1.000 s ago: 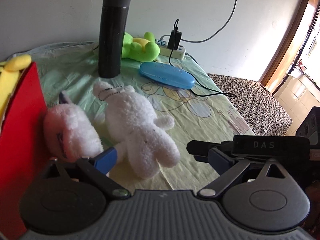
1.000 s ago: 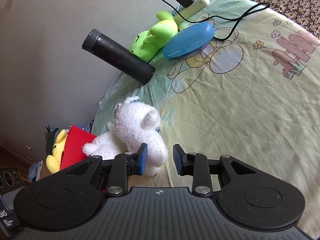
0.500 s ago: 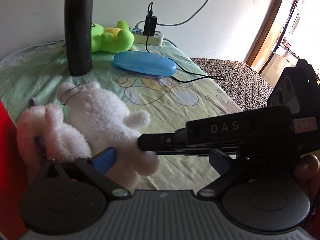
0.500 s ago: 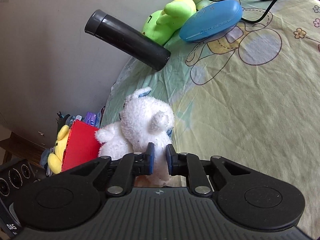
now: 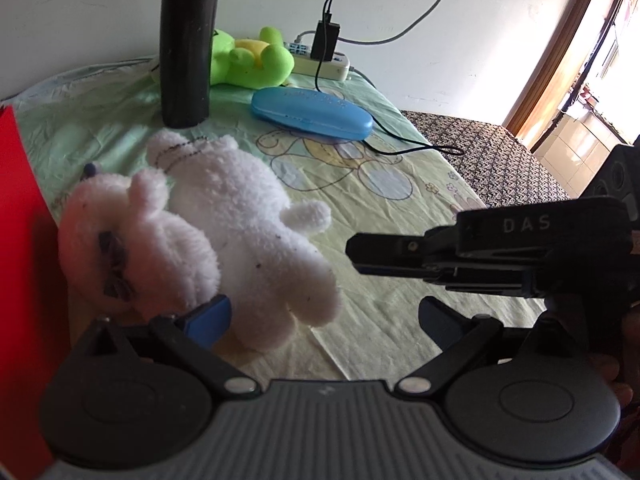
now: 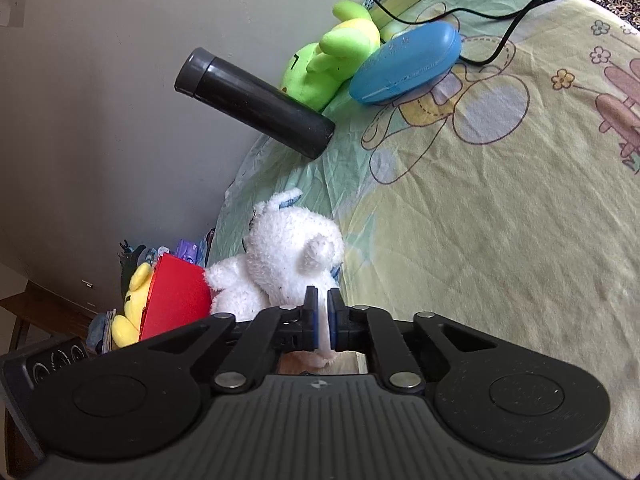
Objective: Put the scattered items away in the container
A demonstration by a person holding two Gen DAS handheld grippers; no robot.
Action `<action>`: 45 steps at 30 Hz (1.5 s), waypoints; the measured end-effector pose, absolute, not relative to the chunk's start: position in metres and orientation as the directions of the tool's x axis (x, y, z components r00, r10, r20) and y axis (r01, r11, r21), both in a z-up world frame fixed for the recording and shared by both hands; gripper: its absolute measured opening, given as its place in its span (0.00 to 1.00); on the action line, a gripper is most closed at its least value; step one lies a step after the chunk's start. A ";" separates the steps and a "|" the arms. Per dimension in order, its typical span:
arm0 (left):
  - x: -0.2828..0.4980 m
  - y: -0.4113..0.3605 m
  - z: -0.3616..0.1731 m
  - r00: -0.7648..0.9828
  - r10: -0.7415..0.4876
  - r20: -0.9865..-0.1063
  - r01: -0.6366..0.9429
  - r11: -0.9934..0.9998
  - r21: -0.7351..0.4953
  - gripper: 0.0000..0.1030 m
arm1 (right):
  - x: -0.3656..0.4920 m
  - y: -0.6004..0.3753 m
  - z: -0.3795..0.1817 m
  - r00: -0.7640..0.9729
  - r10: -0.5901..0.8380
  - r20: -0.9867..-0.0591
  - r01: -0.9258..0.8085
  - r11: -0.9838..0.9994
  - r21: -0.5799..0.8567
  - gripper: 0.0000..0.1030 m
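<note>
A white plush bear lies on the patterned sheet beside the red container. My right gripper is shut on the bear's leg; in the left wrist view it reaches in from the right. My left gripper is open, its left pad against the bear's lower body. A yellow plush sits in the red container. A green plush, a blue case and a black flask stand farther back.
A white power strip with a black charger and cable lies by the wall. The cable runs across the sheet past the blue case. The bed edge drops off at the right onto a dark patterned surface.
My right gripper moved in and closed on the white bear's leg. My left gripper shifted closer to the bear and stayed open.
</note>
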State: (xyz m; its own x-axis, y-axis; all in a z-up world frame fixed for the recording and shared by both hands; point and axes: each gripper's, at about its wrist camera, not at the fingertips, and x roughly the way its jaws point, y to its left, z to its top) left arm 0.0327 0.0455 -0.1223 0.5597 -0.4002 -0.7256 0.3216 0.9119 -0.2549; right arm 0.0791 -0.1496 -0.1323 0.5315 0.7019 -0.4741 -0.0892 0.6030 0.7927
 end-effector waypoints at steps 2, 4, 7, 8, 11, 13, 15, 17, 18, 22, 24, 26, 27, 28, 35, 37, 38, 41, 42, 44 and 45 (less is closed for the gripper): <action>0.033 0.044 -0.126 0.555 -0.397 -0.731 0.330 0.912 -0.244 0.96 | 0.083 -0.147 -0.132 0.521 0.711 -0.472 -0.103 0.602 0.792 0.28; 0.031 0.040 -0.130 0.555 -0.392 -0.734 0.346 0.911 -0.225 0.96 | 0.088 -0.140 -0.134 0.484 0.736 -0.474 -0.125 0.594 0.795 0.30; 0.031 0.039 -0.134 0.550 -0.395 -0.736 0.348 0.909 -0.229 0.96 | 0.090 -0.127 -0.136 0.474 0.718 -0.510 -0.148 0.636 0.758 0.28; 0.032 0.040 -0.135 0.547 -0.397 -0.738 0.342 0.910 -0.236 0.96 | 0.092 -0.125 -0.138 0.468 0.710 -0.526 -0.146 0.650 0.746 0.25; 0.034 0.042 -0.133 0.545 -0.406 -0.734 0.338 0.907 -0.251 0.96 | 0.095 -0.128 -0.143 0.455 0.731 -0.509 -0.117 0.615 0.779 0.15; 0.034 0.040 -0.131 0.539 -0.418 -0.731 0.344 0.902 -0.262 0.96 | 0.093 -0.130 -0.138 0.458 0.733 -0.503 -0.135 0.617 0.775 0.12; 0.033 0.037 -0.128 0.533 -0.433 -0.727 0.355 0.894 -0.272 0.96 | 0.089 -0.131 -0.132 0.464 0.729 -0.504 -0.158 0.628 0.762 0.10; 0.028 0.031 -0.124 0.519 -0.454 -0.724 0.379 0.882 -0.281 0.96 | 0.083 -0.135 -0.126 0.471 0.722 -0.507 -0.167 0.637 0.752 0.09; 0.024 0.027 -0.123 0.510 -0.469 -0.721 0.396 0.872 -0.287 0.96 | 0.079 -0.138 -0.123 0.477 0.717 -0.509 -0.169 0.642 0.748 0.09; 0.002 0.009 -0.116 0.461 -0.533 -0.710 0.474 0.824 -0.310 0.96 | 0.057 -0.153 -0.109 0.503 0.683 -0.530 -0.172 0.680 0.713 0.09; -0.010 0.000 -0.113 0.431 -0.560 -0.707 0.519 0.795 -0.313 0.96 | 0.042 -0.160 -0.100 0.521 0.660 -0.541 -0.186 0.707 0.683 0.08; -0.024 -0.009 -0.112 0.399 -0.582 -0.709 0.565 0.765 -0.309 0.96 | 0.027 -0.163 -0.092 0.534 0.639 -0.554 -0.211 0.735 0.644 0.08; -0.030 -0.012 -0.112 0.384 -0.589 -0.711 0.587 0.750 -0.305 0.96 | 0.021 -0.162 -0.088 0.537 0.632 -0.559 -0.225 0.746 0.627 0.07; -0.037 -0.015 -0.112 0.369 -0.599 -0.711 0.608 0.734 -0.302 0.96 | 0.015 -0.160 -0.085 0.537 0.629 -0.561 -0.242 0.753 0.612 0.05; -0.066 0.004 -0.118 0.345 -0.598 -0.723 0.611 0.728 -0.310 0.94 | -0.009 -0.132 -0.087 0.466 0.652 -0.598 -0.334 0.755 0.564 0.01; -0.069 0.019 -0.115 0.381 -0.591 -0.711 0.574 0.754 -0.319 0.94 | -0.015 -0.126 -0.084 0.480 0.662 -0.575 -0.358 0.746 0.561 0.01; -0.070 0.028 -0.113 0.399 -0.588 -0.704 0.550 0.768 -0.329 0.94 | -0.017 -0.127 -0.080 0.501 0.666 -0.553 -0.361 0.741 0.566 0.02; -0.071 0.049 -0.109 0.441 -0.573 -0.691 0.477 0.802 -0.360 0.95 | -0.012 -0.146 -0.072 0.614 0.628 -0.477 -0.273 0.737 0.619 0.09; -0.072 0.054 -0.108 0.454 -0.561 -0.692 0.458 0.813 -0.359 0.95 | -0.007 -0.156 -0.072 0.652 0.596 -0.469 -0.213 0.738 0.640 0.10; -0.074 0.062 -0.107 0.476 -0.536 -0.697 0.430 0.833 -0.348 0.95 | 0.009 -0.177 -0.080 0.712 0.498 -0.495 -0.040 0.732 0.680 0.13; -0.075 0.064 -0.107 0.484 -0.528 -0.698 0.421 0.840 -0.343 0.95 | 0.016 -0.186 -0.087 0.727 0.463 -0.508 0.030 0.717 0.697 0.13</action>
State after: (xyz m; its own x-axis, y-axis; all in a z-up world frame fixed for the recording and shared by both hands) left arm -0.0750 0.0642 -0.1065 0.4838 -0.5275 -0.6983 0.4207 0.8399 -0.3430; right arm 0.0162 -0.1864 -0.0870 0.7266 0.4627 -0.5079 0.0304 0.7168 0.6966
